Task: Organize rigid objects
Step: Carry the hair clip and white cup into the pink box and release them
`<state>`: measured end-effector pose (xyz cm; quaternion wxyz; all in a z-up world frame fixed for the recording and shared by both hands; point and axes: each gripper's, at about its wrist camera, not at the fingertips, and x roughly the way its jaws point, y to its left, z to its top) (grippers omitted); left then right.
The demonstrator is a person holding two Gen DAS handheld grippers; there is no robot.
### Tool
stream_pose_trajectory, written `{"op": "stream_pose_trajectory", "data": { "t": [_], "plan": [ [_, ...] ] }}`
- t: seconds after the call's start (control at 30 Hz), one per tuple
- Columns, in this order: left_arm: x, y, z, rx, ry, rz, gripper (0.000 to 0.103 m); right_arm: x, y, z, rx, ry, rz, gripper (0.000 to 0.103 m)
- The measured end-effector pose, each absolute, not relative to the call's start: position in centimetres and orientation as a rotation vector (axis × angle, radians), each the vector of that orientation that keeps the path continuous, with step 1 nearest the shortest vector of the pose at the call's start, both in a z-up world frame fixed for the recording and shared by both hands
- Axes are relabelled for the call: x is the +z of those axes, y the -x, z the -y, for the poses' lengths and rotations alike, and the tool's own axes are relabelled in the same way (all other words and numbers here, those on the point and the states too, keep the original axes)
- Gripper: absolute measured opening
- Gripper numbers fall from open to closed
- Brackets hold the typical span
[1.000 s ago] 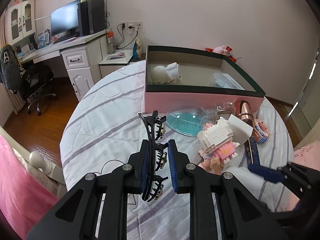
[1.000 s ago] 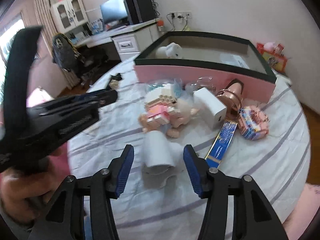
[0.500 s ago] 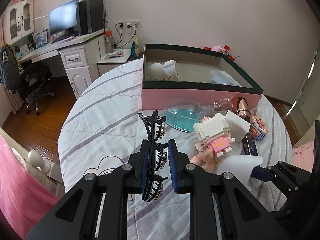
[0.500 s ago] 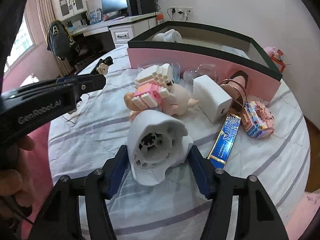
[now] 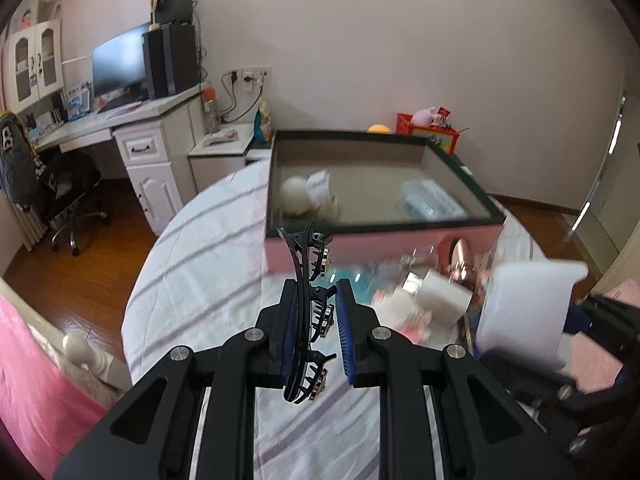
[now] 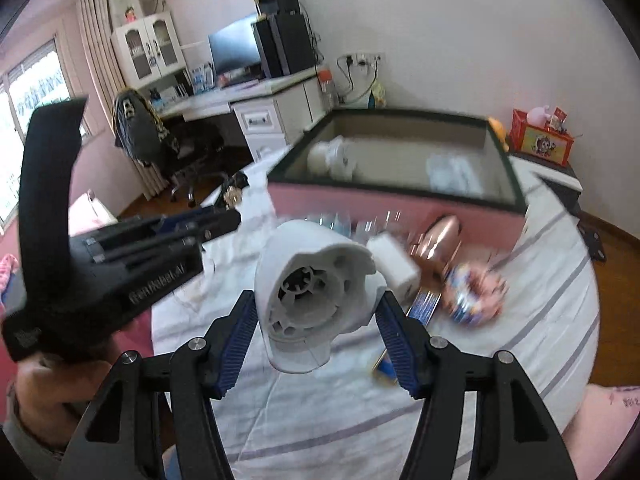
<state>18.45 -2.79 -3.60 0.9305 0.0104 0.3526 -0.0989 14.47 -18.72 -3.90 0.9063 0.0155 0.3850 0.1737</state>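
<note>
Gripping a black hair clip [image 5: 308, 312], left gripper [image 5: 317, 334]; right gripper [image 6: 318, 344] clamps white housing [image 6: 316, 292]

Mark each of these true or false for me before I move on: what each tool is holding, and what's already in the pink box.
1. The left tool is shut on a black hair clip. True.
2. The right tool is empty. False: it grips a white plastic housing.
3. The pink box is empty. False: a white ball and a clear package, among other things, lie inside.
4. The white charger block still lies on the bed outside the box. True.
5. The hair clip rests on the bedspread. False: it is held above it.
</note>
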Motion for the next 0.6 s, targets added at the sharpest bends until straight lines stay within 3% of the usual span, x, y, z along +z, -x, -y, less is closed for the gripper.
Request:
{"op": "stream_pose_trajectory", "data": {
  "t": [0.3, 0.6],
  "plan": [
    [0.5, -26.4, 6.2, -0.231, -0.058, -0.675, 0.019, 0.0, -23.3, 22.7, 0.3, -0.038, -0.731, 0.062],
    [-1.1, -38.0, 9.7, -0.256, -0.065, -0.781, 0.019, -2.4, -35.6, 25.4, 0.242, -0.023, -0.821, 0.062]
  ]
}}
